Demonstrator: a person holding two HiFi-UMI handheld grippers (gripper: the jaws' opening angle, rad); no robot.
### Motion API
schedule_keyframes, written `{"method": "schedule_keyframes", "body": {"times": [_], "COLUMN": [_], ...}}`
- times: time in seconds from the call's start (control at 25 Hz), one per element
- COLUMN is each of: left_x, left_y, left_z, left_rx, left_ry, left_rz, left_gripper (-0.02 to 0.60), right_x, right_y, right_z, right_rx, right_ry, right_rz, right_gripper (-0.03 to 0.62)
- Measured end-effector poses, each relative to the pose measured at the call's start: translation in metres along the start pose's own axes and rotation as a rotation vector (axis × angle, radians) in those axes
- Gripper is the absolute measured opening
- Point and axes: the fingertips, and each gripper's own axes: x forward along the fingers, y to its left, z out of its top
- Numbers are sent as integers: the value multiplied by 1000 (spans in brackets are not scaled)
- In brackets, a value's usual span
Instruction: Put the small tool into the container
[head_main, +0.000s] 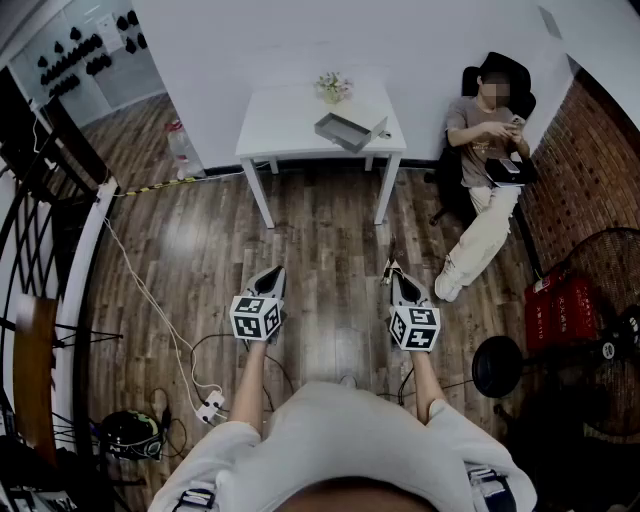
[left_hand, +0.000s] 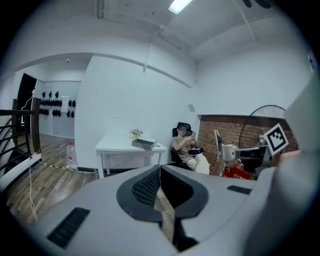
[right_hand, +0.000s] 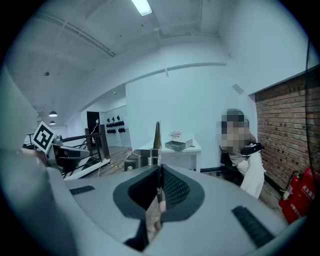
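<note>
A grey open container (head_main: 350, 130) lies on a white table (head_main: 290, 115) far ahead, against the wall; it also shows in the left gripper view (left_hand: 144, 143) and the right gripper view (right_hand: 179, 145). My right gripper (head_main: 393, 272) is shut on a small thin tool (head_main: 388, 265), which sticks straight up out of the closed jaws (right_hand: 157, 140). My left gripper (head_main: 275, 270) is held level beside it, its jaws closed together with nothing between them (left_hand: 160, 167). Both grippers hover over the wooden floor, well short of the table.
A small plant (head_main: 333, 87) stands behind the container. A person (head_main: 490, 150) sits in a chair right of the table. A fan (head_main: 600, 290) and red extinguishers (head_main: 555, 310) stand at the right. Cables and a power strip (head_main: 210, 405) lie at the left, beside a railing (head_main: 60, 250).
</note>
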Motion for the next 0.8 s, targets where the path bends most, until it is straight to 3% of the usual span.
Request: {"method": "schedule_keyframes", "body": {"times": [0.8], "left_x": [7], "left_y": [-24], "left_z": [-7], "left_rx": [-2], "left_ry": [0], "left_rz": [56], "left_gripper": [9], "right_x": [7], "right_y": [-16], "right_z": [-5], "right_rx": [9], "right_ry": [-6], "right_rz": [81], "right_gripper": [0]}}
